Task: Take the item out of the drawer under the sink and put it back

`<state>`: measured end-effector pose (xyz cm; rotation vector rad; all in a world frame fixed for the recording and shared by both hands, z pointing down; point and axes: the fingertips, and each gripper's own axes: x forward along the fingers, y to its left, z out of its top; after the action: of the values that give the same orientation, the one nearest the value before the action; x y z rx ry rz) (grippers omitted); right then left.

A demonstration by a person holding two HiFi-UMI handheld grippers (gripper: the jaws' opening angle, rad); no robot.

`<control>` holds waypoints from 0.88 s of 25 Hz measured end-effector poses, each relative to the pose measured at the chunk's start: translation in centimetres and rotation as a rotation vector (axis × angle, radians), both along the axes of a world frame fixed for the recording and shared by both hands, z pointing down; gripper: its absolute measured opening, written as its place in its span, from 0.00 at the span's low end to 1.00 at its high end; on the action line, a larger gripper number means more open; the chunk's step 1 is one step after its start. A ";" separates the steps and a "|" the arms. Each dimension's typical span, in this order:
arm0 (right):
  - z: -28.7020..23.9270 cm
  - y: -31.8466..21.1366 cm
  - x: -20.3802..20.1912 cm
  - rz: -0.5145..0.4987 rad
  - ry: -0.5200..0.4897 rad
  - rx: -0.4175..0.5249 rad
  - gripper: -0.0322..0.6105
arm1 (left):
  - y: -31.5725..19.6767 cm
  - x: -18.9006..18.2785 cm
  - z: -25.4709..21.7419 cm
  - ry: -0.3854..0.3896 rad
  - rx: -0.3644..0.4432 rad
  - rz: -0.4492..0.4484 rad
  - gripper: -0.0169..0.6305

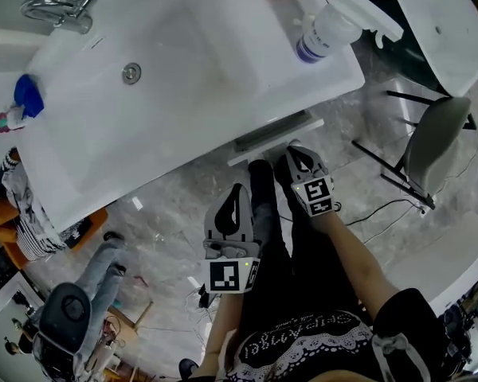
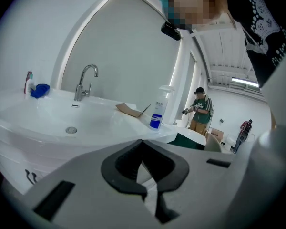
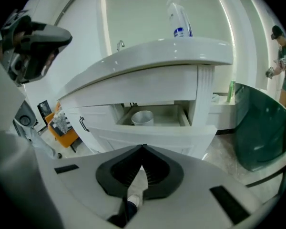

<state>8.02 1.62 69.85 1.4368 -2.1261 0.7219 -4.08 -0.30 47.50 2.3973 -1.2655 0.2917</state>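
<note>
Stands at the sink (image 1: pixel 191 54), looking steeply down. Holds the left gripper (image 1: pixel 240 188) and the right gripper (image 1: pixel 292 147) side by side just below the sink's front edge, both aimed toward the drawer (image 3: pixel 157 130) underneath. Has the left jaws together, tips touching, on nothing; sees past them only sink, tap (image 2: pixel 86 82) and bottle (image 2: pixel 158 109), so likely carries that hand as a spare. Has the right jaws together as well, tips meeting, clamped on nothing. Finds the drawer pulled out and the cup (image 3: pixel 143 118) standing upright inside, left of middle, well apart from both grippers. Looks along the right jaws almost straight at the cup, hence probably means the right hand for the work: nearer the opening and already lined up. Cannot tell from this alone whether ahead of the take-out or after the return; reads only as cup in drawer, untouched, drawer open. For a pick, needs the right jaws opened first, then a reach over the drawer front and beneath the sink, a shallow gap. Risks bumping the drawer front or tipping the cup on too steep an entry. Expects smooth thin metal, apt to slip in a light pinch, so better taken by the wall near the rim.
</note>
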 end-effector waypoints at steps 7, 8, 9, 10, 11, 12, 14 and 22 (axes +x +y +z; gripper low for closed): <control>-7.5 0.2 0.8 0.024 -0.039 0.063 0.08 | -0.5 -1.7 -3.8 -0.013 0.057 -0.007 0.03; -8.7 -0.4 0.8 0.041 -0.052 0.082 0.08 | -0.8 -1.9 -4.4 -0.016 0.071 -0.005 0.03; -9.8 -1.1 0.8 0.058 -0.064 0.102 0.08 | -1.1 -2.2 -5.0 -0.017 0.087 -0.004 0.03; -11.0 -1.8 0.8 0.075 -0.073 0.122 0.08 | -1.4 -2.4 -5.6 -0.016 0.102 -0.003 0.03; -12.1 -2.4 0.9 0.091 -0.076 0.138 0.08 | -1.7 -2.5 -6.1 -0.014 0.113 -0.002 0.03; -13.2 -2.8 0.9 0.102 -0.077 0.152 0.08 | -1.8 -2.6 -6.7 -0.011 0.120 0.001 0.03; -15.4 -3.2 0.6 0.103 -0.079 0.177 0.08 | -1.7 -2.5 -7.7 -0.008 0.131 0.016 0.03; -25.2 -5.1 -1.2 0.074 -0.144 0.321 0.08 | -2.1 -3.2 -11.7 0.037 0.178 0.025 0.03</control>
<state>6.84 -3.46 44.67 1.6802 -2.3953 0.5413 -7.31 -2.38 35.81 2.5560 -1.2948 0.1473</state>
